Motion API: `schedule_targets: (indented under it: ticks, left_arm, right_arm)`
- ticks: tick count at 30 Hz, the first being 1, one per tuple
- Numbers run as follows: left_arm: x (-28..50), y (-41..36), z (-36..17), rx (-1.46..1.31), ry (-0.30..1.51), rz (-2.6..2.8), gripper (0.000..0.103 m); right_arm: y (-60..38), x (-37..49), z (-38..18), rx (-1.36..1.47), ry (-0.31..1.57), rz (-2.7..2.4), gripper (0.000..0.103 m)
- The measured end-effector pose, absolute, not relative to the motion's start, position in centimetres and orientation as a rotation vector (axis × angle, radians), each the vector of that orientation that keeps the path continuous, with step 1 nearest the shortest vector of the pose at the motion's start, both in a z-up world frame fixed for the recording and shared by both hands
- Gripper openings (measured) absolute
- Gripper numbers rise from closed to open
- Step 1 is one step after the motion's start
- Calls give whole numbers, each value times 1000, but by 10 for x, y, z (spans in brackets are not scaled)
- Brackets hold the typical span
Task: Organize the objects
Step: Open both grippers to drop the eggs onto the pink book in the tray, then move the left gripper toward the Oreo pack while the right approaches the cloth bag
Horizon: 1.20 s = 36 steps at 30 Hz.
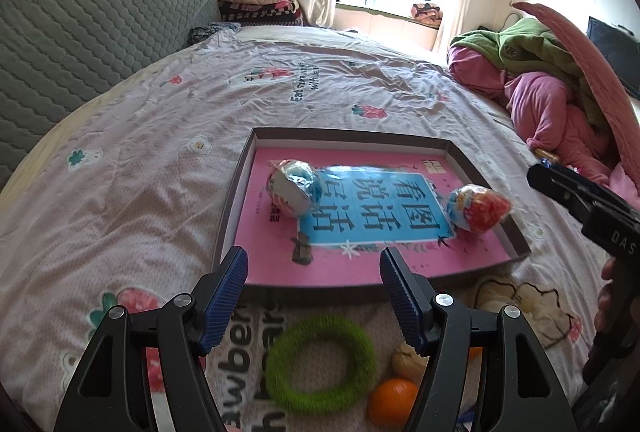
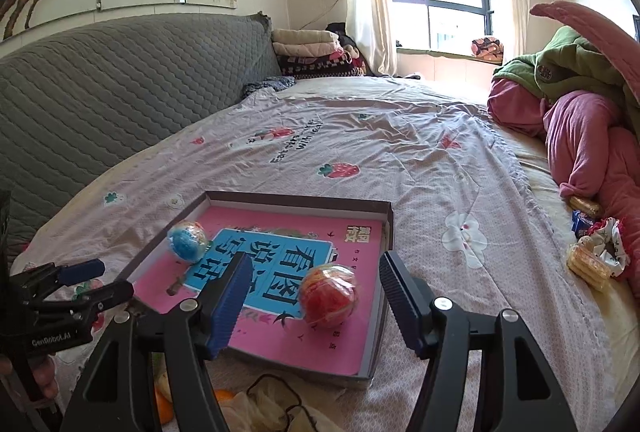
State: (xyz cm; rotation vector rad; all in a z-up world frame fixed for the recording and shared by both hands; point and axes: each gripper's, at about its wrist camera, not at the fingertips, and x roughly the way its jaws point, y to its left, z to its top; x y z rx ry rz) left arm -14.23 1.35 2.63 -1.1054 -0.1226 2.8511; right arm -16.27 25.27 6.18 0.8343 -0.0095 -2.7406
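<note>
Here, both grippers (fingers apart) level: left gripper (image 1: pixel 313 278), right gripper (image 2: pixel 313 282)

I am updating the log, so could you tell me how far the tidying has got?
Done: the blue ball and red ball lie in the tray. In hand: nothing; the left gripper and right gripper are open. Left: the green ring, orange and walnut remain on the bedsheet.

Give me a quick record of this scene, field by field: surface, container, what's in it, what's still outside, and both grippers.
surface: bedsheet
container: shallow box, pink book lining it
inside: blue wrapped ball, red wrapped ball
outside, near side: green ring, orange, walnut
left gripper: open, empty
right gripper: open, empty
</note>
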Motion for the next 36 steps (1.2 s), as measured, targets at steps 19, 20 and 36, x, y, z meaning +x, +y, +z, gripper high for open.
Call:
schedule_targets:
  ticks: [19,20,36]
  left_arm:
    - [-100,17,32,-1124,-93,2856,70]
    - [-100,16,32,-1127,-92,2857,70]
    - [-87,3,26,-1147,-113,2852,70]
  right_arm:
    - [237,-126,63,821,83,-2728,69]
    - [236,-125,62,825,85,-2731,69]
    - [252,-101,44,873,26,-2769,69]
